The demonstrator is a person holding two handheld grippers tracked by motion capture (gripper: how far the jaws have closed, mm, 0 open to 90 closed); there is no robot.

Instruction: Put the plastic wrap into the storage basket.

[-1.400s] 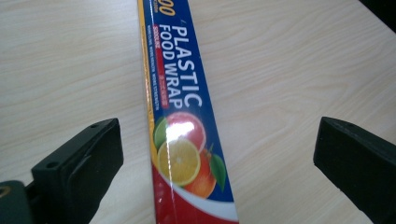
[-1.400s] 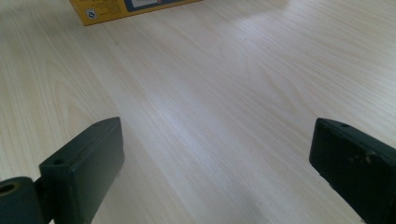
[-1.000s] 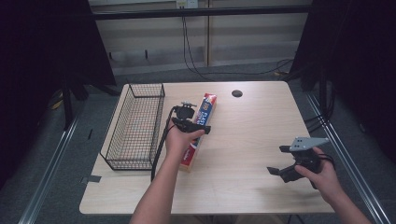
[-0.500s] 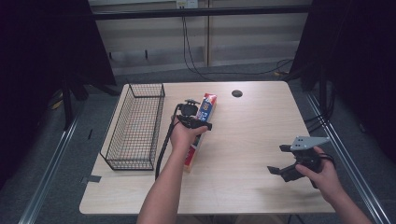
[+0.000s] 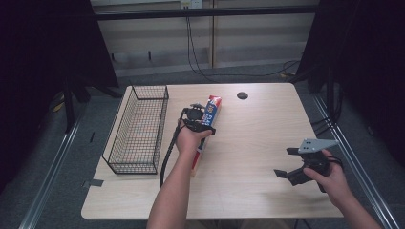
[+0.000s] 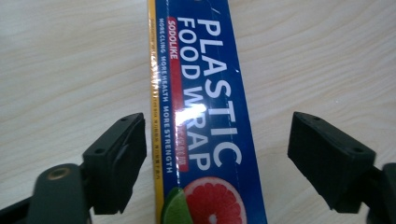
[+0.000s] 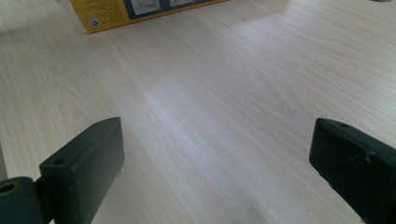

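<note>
- Long blue cardboard box of plastic food wrap (image 5: pixel 206 128): lies flat on the pale wooden bench (image 5: pixel 258 143), just beside the black wire basket (image 5: pixel 138 128) at the bench's left, its long axis running away from the person.
- Left gripper (image 5: pixel 195 118): poised over the far half of the box, jaws spread wide. In the left gripper view the box (image 6: pixel 205 116) passes between the two black jaws; one jaw sits close against the yellow edge, the other stands well clear of the blue side. Nothing is clamped yet.
- Right gripper (image 5: pixel 297 168): held low over bare bench near the right front corner, well apart from the box, jaws wide open and empty. Its own view shows one yellow end of the box (image 7: pixel 140 11) at the top edge.
- Step in hand, as judged: a grasp of the box across its narrow width. It would go best with the jaws centred so both meet the long sides squarely, lowered fully, then closed gently to avoid crushing the cardboard.
- Hard to make out: the hand and forearm cover the near part of the box; whether the jaw tips touch the bench cannot be told.
</note>
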